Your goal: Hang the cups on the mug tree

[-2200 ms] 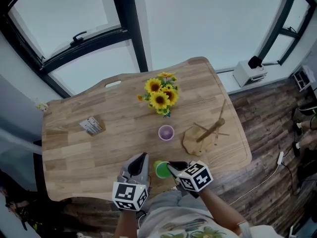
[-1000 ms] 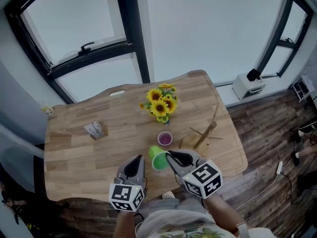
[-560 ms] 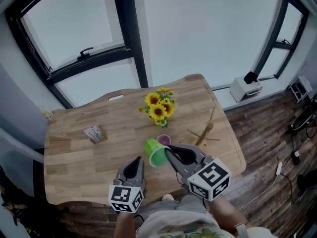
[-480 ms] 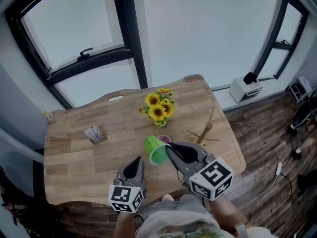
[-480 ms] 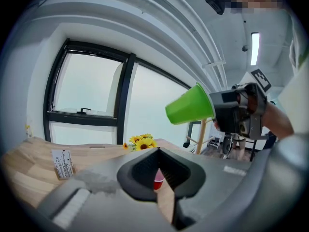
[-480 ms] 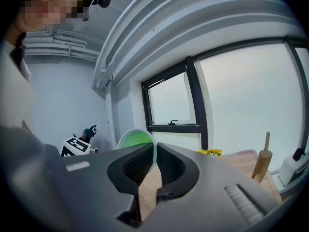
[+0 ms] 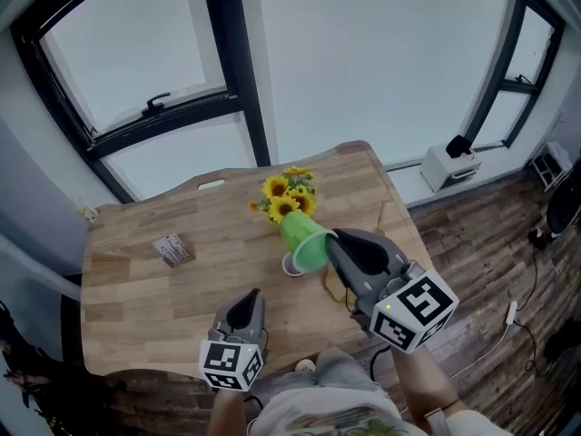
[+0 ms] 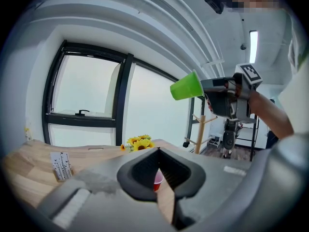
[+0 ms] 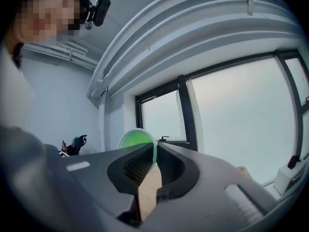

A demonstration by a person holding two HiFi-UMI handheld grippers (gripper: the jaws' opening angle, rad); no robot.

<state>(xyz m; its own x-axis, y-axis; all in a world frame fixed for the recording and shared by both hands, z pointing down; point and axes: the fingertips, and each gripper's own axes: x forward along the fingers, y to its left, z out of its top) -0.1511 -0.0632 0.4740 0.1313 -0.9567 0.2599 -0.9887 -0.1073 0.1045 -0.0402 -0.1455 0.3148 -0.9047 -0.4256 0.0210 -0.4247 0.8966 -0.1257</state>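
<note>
right tool (image 7: pixel 332 241) raised green cup (image 7: pixel 305 240), carried it forward, tipped.

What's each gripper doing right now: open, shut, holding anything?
Left gripper: shut, nothing held.
Right gripper: shut on the rim of the green cup, lifted above the table.

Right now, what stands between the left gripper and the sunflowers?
A pink cup; the left gripper shows it in its own view, just past the jaws, with the sunflowers beyond.
</note>
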